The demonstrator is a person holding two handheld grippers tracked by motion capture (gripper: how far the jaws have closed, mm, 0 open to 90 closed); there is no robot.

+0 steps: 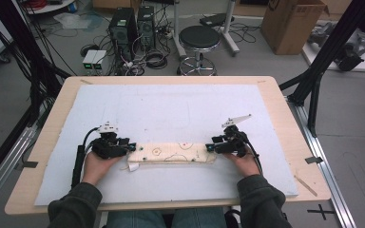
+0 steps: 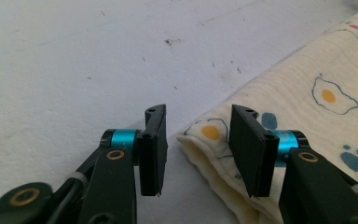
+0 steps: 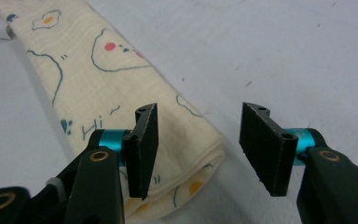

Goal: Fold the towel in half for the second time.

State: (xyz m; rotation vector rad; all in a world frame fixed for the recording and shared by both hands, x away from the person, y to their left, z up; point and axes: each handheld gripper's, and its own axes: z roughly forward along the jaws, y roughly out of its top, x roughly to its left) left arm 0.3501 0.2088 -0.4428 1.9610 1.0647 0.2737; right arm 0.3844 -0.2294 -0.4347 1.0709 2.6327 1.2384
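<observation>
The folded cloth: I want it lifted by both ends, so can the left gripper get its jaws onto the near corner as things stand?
Probably yes. The left gripper stands open with the folded cloth corner between its jaws, untouched, on the white mat.

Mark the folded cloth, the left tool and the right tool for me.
folded cloth (image 1: 171, 153), high view, middle of its top face.
left tool (image 2: 196, 151), left gripper view, gap midway between its tips.
right tool (image 3: 198, 149), right gripper view, gap midway between its tips.

Dark olive sleeves and blue jeans; each gripper, left and right, is black with flat black jaws on teal collars, brass screws, black cable, a grey plate on top
</observation>
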